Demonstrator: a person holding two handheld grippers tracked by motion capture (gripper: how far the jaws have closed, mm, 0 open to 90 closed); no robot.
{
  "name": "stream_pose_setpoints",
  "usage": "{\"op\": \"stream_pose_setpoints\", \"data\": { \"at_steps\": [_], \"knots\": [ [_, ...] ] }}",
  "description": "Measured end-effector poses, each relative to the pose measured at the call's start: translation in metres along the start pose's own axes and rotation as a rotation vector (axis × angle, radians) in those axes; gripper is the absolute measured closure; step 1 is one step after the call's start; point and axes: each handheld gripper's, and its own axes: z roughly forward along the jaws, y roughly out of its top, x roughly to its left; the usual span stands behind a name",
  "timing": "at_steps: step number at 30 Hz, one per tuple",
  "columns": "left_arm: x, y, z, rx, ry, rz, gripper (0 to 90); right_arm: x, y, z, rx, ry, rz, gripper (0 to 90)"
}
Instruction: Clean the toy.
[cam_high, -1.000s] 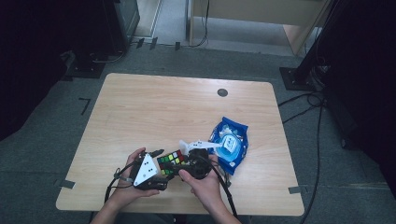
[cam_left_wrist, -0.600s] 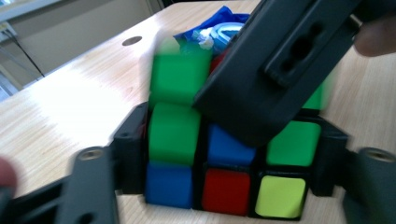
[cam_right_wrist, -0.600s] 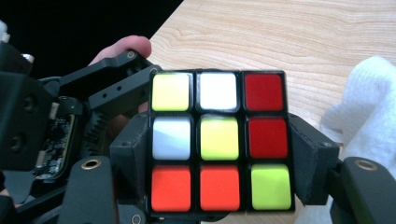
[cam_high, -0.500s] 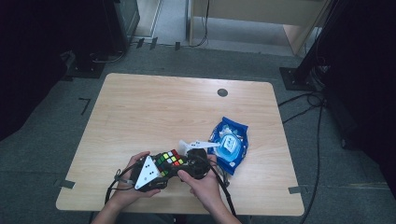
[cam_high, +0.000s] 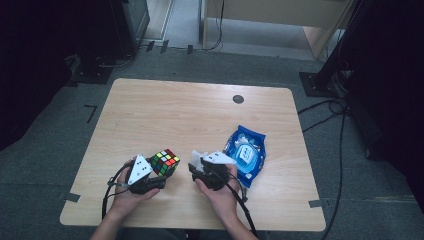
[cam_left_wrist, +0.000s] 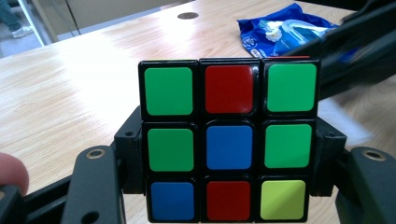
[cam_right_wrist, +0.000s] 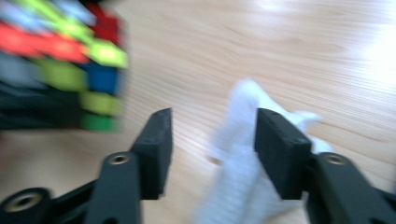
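A scrambled Rubik's cube (cam_high: 165, 162) sits between the jaws of my left gripper (cam_high: 161, 173), just above the table near its front edge. In the left gripper view the cube (cam_left_wrist: 229, 140) has a jaw pressed against each side, and my left gripper (cam_left_wrist: 229, 161), whose jaws have just been closing, is shut on it. My right gripper (cam_high: 196, 166) is a little to the right, low over a crumpled white wipe (cam_high: 199, 155). In the right gripper view the wipe (cam_right_wrist: 238, 154) stands between the jaws of my right gripper (cam_right_wrist: 212, 140). Those jaws have just been closing, with a gap left beside the wipe.
A blue wet-wipe packet (cam_high: 246, 156) lies just right of the right hand. The wooden table (cam_high: 200, 115) has a round cable hole (cam_high: 238, 99) near its far edge. Cables trail off the front edge. Grey floor and dark stands surround the table.
The two grippers were together at the cube; now they are apart. The left one has carried the cube to the left, and the right one has sunk to the white wipe.
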Motion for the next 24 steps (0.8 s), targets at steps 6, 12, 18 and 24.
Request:
{"op": "stream_pose_setpoints", "data": {
  "at_steps": [6,12,18,24],
  "knots": [
    [-0.002,-0.001,0.001,0.005,-0.006,0.007,33.8,-0.005,-0.006,0.004,0.037,-0.075,-0.065,87.0],
    [0.0,0.0,0.0,-0.001,-0.002,0.003,33.8,-0.009,-0.004,-0.004,0.004,-0.027,-0.068,90.0],
    [-0.003,-0.001,0.002,0.006,-0.012,0.011,33.8,-0.002,-0.006,0.004,-0.017,-0.077,-0.107,60.6],
    [-0.005,-0.001,0.003,0.011,-0.022,0.019,33.7,-0.005,-0.016,0.027,0.086,-0.105,-0.127,54.9]
  ]
}}
